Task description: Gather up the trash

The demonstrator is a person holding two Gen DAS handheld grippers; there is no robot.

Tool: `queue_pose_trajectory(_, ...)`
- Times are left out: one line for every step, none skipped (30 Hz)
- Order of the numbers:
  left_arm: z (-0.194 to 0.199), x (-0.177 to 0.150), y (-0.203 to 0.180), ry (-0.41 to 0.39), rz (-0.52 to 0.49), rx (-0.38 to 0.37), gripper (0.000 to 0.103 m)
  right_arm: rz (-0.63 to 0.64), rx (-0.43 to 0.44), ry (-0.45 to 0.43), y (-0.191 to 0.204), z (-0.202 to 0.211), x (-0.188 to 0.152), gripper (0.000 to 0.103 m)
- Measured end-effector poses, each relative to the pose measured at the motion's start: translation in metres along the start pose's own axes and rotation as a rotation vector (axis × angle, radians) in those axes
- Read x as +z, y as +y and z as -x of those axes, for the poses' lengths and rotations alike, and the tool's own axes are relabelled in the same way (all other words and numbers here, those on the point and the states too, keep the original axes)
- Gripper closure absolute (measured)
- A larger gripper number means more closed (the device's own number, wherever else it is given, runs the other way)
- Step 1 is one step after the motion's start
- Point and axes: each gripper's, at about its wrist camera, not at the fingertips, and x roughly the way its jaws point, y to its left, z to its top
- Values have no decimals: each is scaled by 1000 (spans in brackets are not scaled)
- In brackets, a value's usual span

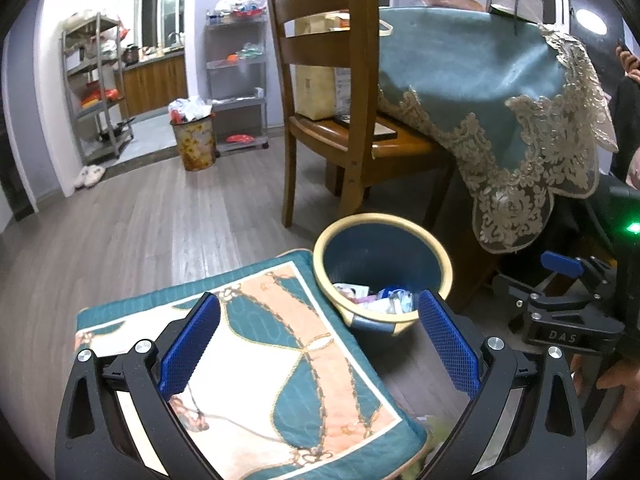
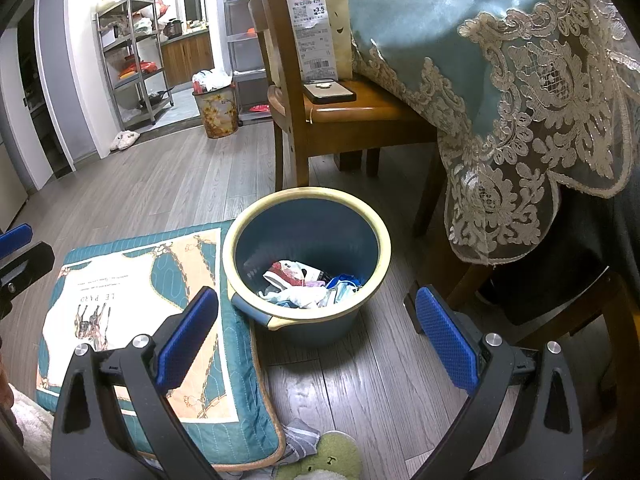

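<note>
Both spread wide and empty: left hand-held gripper (image 1: 318, 346) above a patterned teal cushion (image 1: 280, 360), right hand-held gripper (image 2: 318, 340) above the wooden floor (image 2: 360, 380). Just ahead, a blue wastebasket (image 2: 306, 270) with cream rim, touching the cushion's edge, crumpled trash (image 2: 308, 286) at its bottom. Behind, a wooden chair (image 2: 344, 112) carrying a phone (image 2: 329, 92).
</note>
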Motion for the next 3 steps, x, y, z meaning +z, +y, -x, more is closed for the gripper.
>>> queue_pose_trajectory(-1,0,1,5,5,2,5,0,-2,3,0,0,-1,6)
queue_pose_trajectory(-2,0,2,9,10,4,5,-2,-5,9,0,-1,-1,6)
queue_pose_trajectory(-2,0,4,14,17,7,5,-3,-8,18,1,-3,-1,6)
